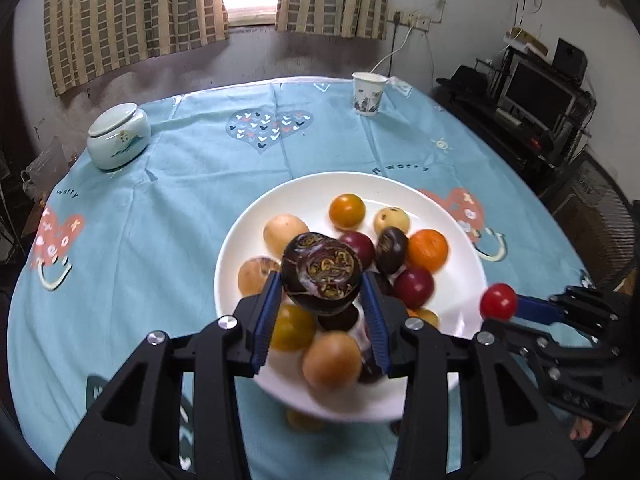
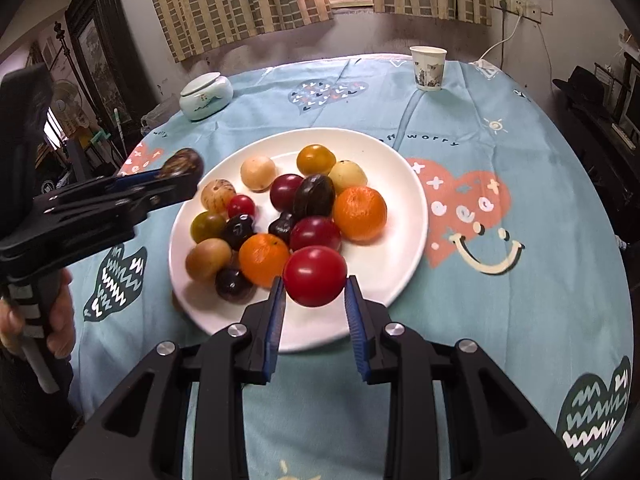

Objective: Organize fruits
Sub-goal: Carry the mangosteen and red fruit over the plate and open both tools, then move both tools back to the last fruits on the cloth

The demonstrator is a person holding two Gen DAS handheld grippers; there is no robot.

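Blue fingers [image 1: 276,312] of your left gripper [image 1: 322,300] clamp a dark, hard-shelled fruit [image 1: 322,276] above the white plate [image 1: 248,248], while your right gripper [image 2: 314,300] pinches a smooth, soft-looking red tomato [image 2: 315,275]: squeeze gently across its middle.

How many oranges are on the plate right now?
2. One orange sits at the right side of the plate; the other orange sits near the front. More may hide behind the held fruit.

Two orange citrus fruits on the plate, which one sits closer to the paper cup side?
The orange fruit at the plate's right edge, beside the dark oval fruit. The other orange fruit lies nearer the camera, next to the red tomato held in the right gripper.
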